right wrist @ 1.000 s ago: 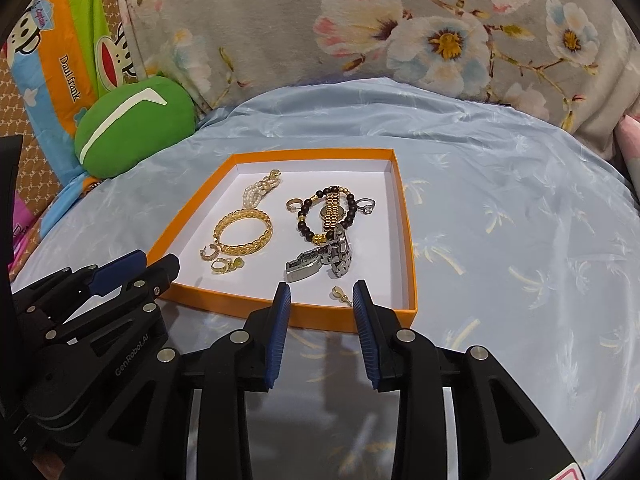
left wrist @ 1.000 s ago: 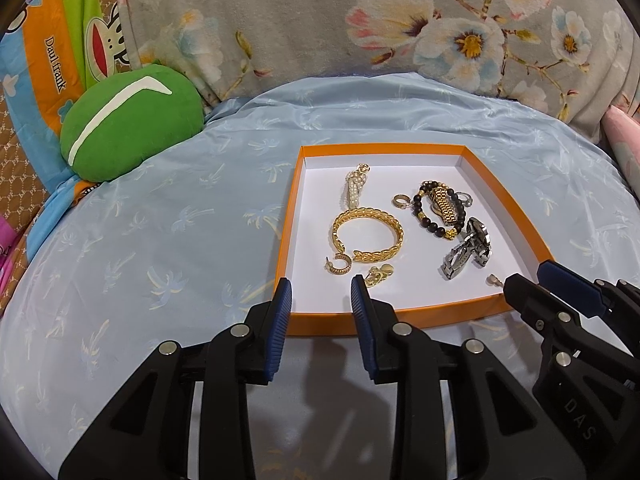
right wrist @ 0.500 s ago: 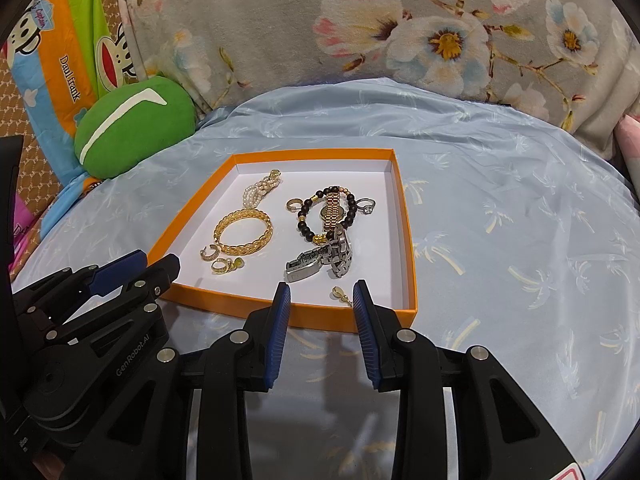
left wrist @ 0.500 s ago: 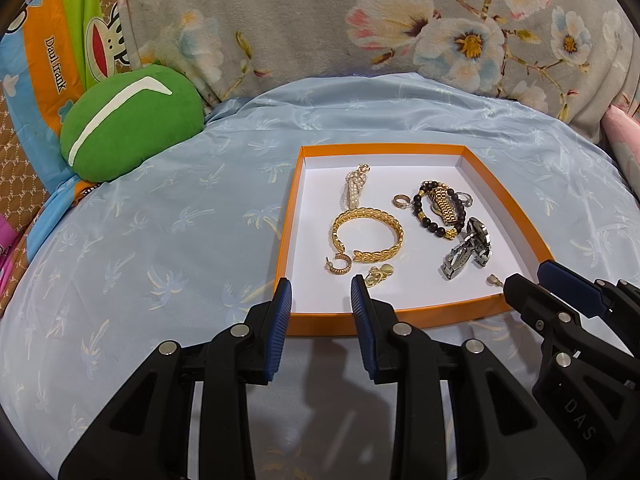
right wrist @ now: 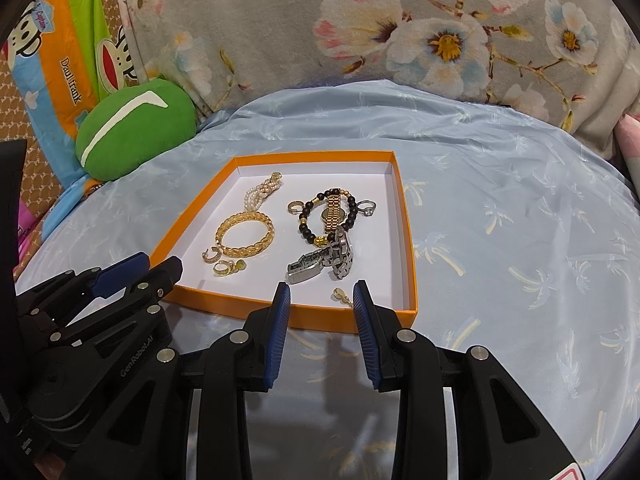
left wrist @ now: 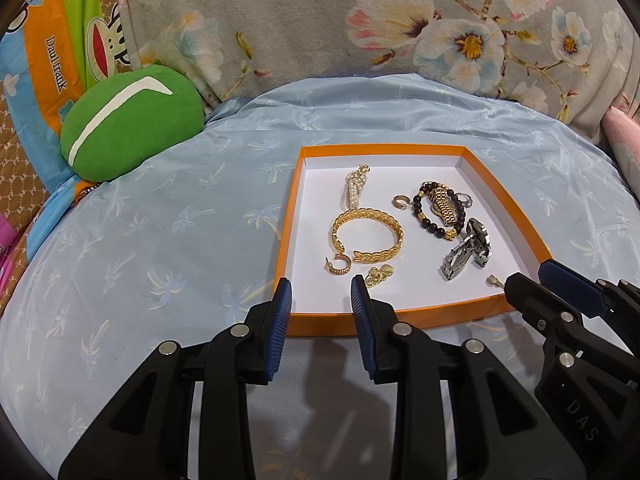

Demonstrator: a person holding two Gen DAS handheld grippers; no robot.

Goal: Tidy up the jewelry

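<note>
**A:** Hand-held gripper on the left (left wrist: 318, 282) hovers at the near rim of the orange tray (left wrist: 289, 216), its blue pads a modest gap apart and nothing between them. The right hand-held gripper (right wrist: 318, 286) sits the same way, part-open and empty, at the near edge further along.

**B:** So nothing is picked yet. Where does the jewelry lie?

**A:** All of it inside the tray. From the left: a small gold hoop earring (left wrist: 340, 265), the gold bangle (left wrist: 368, 236) with a pearl strand (left wrist: 355, 190) behind it, a little gold ring (left wrist: 400, 201), the black bead bracelet (left wrist: 438, 210) tangled with a gold watch band, then the steel watch (left wrist: 468, 248) and a tiny stud (left wrist: 493, 280) by the near right corner.

**B:** How would you start?

**A:** I'd take the loose outliers first, probably. The pieces are thin and lie flat on the white floor, so come down steeply, straddle one piece, and pinch only it. The beads and watch band likely need both grippers to part.

**B:** And the surface?

**A:** A bed under a pale blue palm-print sheet (left wrist: 160, 240), soft, so the tray may tip if pressed. A green cushion (left wrist: 128, 120) sits far left, a floral blanket (left wrist: 400, 20) behind.
</note>
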